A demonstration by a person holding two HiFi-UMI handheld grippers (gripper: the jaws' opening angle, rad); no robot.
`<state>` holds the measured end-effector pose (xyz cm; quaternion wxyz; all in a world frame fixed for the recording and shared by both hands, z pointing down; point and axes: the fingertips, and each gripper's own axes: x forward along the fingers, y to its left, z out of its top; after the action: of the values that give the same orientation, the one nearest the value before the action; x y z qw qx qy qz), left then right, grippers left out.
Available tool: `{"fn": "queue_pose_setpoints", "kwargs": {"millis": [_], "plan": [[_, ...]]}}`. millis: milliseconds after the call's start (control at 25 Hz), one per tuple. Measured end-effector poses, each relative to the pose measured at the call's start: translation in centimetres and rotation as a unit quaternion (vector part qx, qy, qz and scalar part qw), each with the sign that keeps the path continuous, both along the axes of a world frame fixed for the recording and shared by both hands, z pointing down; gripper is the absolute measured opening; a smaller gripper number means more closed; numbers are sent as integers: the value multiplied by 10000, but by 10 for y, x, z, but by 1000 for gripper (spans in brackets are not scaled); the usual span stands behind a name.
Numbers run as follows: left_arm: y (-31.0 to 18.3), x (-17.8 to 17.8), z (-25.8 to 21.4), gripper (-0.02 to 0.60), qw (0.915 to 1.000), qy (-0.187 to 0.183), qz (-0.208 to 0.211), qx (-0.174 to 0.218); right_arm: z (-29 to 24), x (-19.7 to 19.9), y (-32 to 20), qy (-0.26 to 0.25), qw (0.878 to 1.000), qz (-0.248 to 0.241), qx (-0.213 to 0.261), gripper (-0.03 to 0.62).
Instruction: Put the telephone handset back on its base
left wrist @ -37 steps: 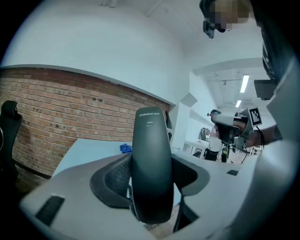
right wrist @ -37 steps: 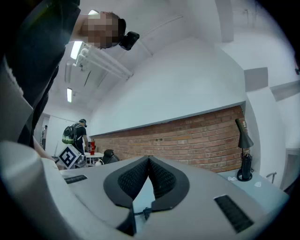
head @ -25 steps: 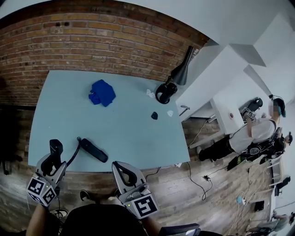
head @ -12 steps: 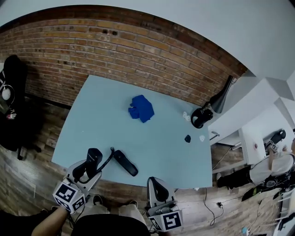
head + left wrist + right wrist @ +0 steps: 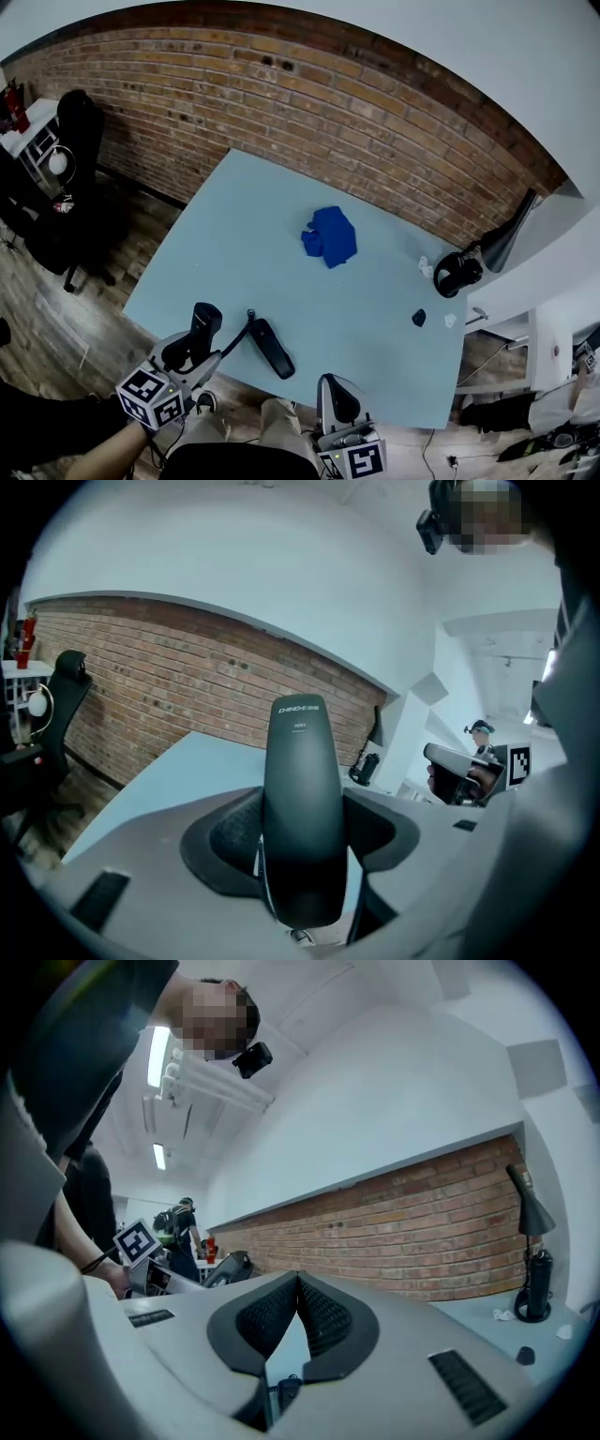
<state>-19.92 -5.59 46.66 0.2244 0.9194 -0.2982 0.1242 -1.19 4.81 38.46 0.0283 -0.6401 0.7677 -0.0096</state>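
**A:** The left gripper is clenched on the handset. The pads press its two sides, and it stands upright between them at the near edge of the table.

**B:** And the right gripper?

**A:** Its jaws are together and nothing is between them. It hangs low in front of the person, off the table.

**B:** Where is the base?

**A:** It lies flat on the table close to the near edge, just to the right of the left gripper. The cord runs from it to the handset.

**B:** So which step is this?

**A:** I think it is the carrying step. The handset is lifted but not yet on the base.

**B:** What does the next move need?

**A:** The handset must come over the base, turn to lie along its length and go down into the cradle. Only then should the jaws open. The base looks light and may slide, so the right gripper could steady it.
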Motion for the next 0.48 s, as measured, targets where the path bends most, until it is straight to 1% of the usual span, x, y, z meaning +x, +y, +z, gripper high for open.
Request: {"fn": "queue_pose_setpoints", "kwargs": {"millis": [120,200,360,480], "plan": [[3,6,15,277,9986,-189,-452,-186,9,27,-9,-107,9991,-403,-91,14],[3,7,24,277,9959,-239,-781,-388,12,41,-15,-120,9976,-668,-132,14],[11,9,35,277,9867,-67,-1363,-877,15,62,-22,-174,9939,-1076,-184,14],[17,16,41,277,9804,-27,-1623,-1113,18,75,-24,-247,9915,-1262,-201,14]]}}
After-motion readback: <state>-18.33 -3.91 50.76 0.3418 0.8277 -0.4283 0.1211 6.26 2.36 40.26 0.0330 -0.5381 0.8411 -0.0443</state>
